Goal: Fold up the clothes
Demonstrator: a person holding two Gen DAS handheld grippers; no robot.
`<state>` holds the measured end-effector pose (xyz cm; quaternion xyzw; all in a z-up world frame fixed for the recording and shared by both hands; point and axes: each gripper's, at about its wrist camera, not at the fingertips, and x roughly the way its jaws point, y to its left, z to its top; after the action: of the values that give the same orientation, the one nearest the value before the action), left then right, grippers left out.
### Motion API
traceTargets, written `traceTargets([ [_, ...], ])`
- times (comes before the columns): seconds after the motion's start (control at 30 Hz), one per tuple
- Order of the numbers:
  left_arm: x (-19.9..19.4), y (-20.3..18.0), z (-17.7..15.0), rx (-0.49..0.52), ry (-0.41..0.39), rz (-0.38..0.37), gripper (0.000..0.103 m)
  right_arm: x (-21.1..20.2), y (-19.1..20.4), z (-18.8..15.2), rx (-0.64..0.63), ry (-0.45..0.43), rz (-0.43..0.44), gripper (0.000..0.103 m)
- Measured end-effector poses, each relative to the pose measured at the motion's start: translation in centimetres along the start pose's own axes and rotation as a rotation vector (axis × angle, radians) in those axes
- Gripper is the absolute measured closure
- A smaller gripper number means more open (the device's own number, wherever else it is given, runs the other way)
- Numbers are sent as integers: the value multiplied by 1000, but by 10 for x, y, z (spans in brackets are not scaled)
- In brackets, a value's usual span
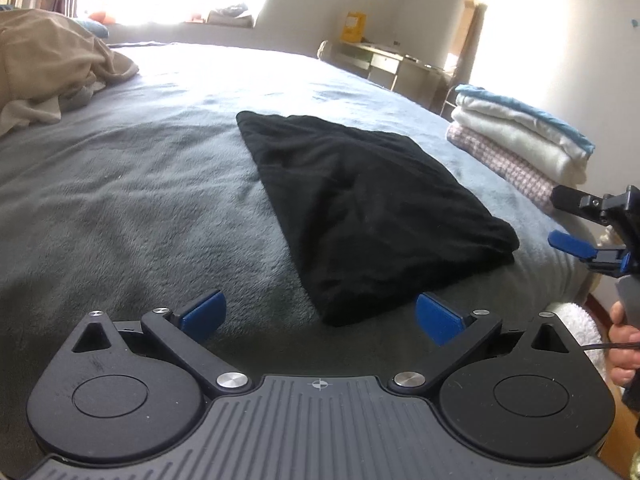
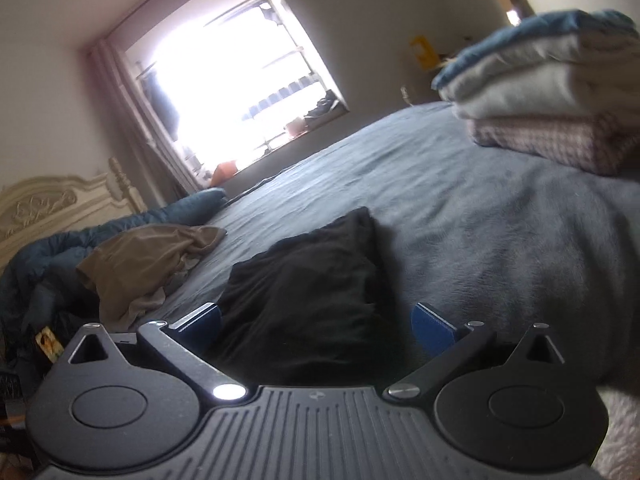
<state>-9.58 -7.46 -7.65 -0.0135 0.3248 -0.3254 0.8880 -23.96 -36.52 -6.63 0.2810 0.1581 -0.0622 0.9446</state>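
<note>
Your left tongs [image 1: 320, 314] are spread wide apart w/ nothing between the blue pads, hovering low over the grey bed cover [image 1: 140, 200]. Just ahead lies the black garment [image 1: 360, 208], folded into a flat packet on the bed cover, its near corner pointing at the gap between your left pads but not touching them.

Your right tongs [image 2: 316, 322] are also apart and empty. In the right wrist view the black garment [image 2: 316, 300] sits right in front of the gap, near edge between the two pads; can't tell if the pads touch the cloth. From the left wrist view you see the right tongs [image 1: 568, 220] off at the right edge, beside the garment's right corner but clear of it, w/ your hand [image 1: 624, 344] gripping the handle below.

Folded stack [image 1: 520, 144] sits on the bed cover to the right of the garment, apart from it: pink-checked piece at bottom, white pieces above, blue one on top. Same stack [image 2: 552, 108] shows at upper right in the right wrist view.

Crumpled tan cloth [image 1: 52, 68] lies at far left of the bed, well apart from the garment; in the right view it [image 2: 140, 268] sits next to a blue duvet [image 2: 48, 256] near the headboard [image 2: 60, 204]. Bright window [image 2: 232, 80] behind, desk [image 1: 384, 64] along the far wall.
</note>
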Motion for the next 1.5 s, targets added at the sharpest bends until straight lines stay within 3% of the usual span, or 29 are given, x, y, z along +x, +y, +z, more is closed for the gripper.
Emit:
traceTargets([
  [0.13,5,7,6,-87,5,-7,5,-1,-19,7,80,-16,-25,1],
  [0.27,14,11,13,-134,14,12,10,2,-36,11,136,-26,-42,9],
  [0.4,17,4,19,-109,-20,49,20,8,-43,8,130,-16,-56,20],
  [0.5,18,-7,23,-58,-69,54,21,12,-45,9,112,-16,-49,28],
  [0.67,25,-29,26,52,-129,6,20,22,-34,12,18,-14,-14,39],
  [0.73,35,-33,25,81,-111,8,20,30,-24,10,-52,4,-11,42],
  [0.87,51,-33,18,113,-61,31,21,45,-8,1,-180,53,-32,59],
  [0.9,54,-33,16,119,-50,37,21,48,-9,-3,-197,76,-46,66],
  [1.0,55,-28,11,129,-48,44,21,53,-20,-14,-227,138,-97,73],
  [1.33,54,-23,6,130,-47,38,18,24,-24,-5,-273,157,-135,74],
  [1.43,54,-22,5,123,-53,31,18,15,-20,3,-315,121,-190,73],
  [1.5,54,-20,4,117,-57,26,18,8,-18,11,-288,80,-163,72],
])
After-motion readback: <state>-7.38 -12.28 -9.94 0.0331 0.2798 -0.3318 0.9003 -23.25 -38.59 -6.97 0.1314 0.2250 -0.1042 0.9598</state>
